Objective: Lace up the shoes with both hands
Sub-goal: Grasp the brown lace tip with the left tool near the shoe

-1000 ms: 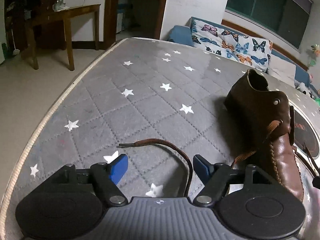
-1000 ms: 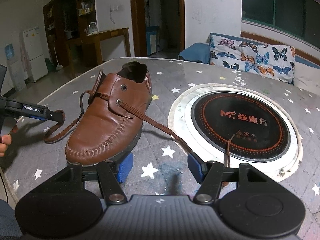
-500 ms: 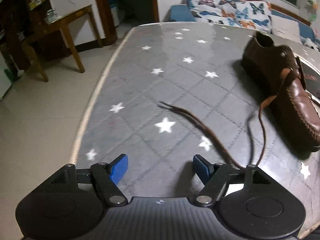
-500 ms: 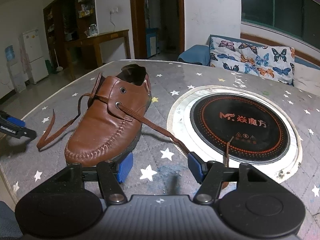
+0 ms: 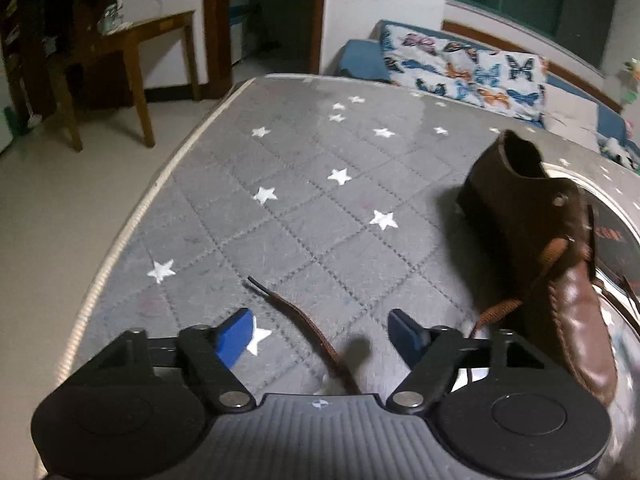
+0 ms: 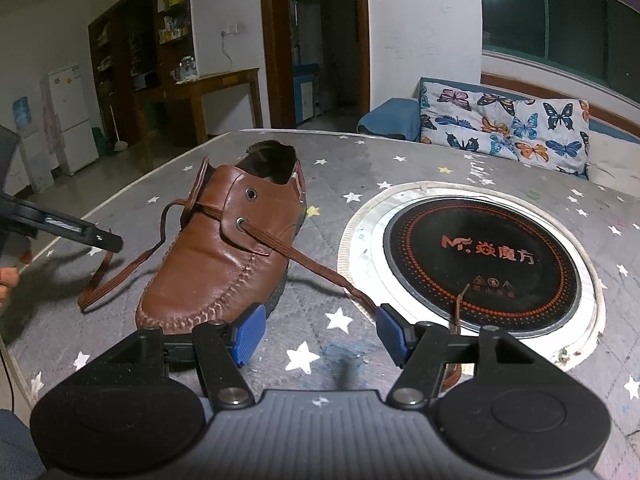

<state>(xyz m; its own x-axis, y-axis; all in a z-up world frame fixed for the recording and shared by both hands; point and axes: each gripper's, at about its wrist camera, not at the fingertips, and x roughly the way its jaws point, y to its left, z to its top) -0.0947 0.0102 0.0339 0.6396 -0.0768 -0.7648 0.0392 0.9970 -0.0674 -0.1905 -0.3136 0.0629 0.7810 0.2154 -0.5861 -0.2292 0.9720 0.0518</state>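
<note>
The left gripper (image 5: 320,336) has swung back toward the shoe, its jaws apart over the loose left lace end (image 5: 304,328). The right gripper (image 6: 318,330) sits jaws apart, holding nothing. The brown shoe (image 6: 224,256) lies on the star-patterned tabletop (image 6: 360,160), toe toward the right camera, heel away, beside a round cooktop (image 6: 480,256).

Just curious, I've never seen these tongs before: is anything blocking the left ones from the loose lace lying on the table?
Nothing visible. The left tongs are open, and the lace runs between the blue pads on the bare star-patterned table cover.
</note>
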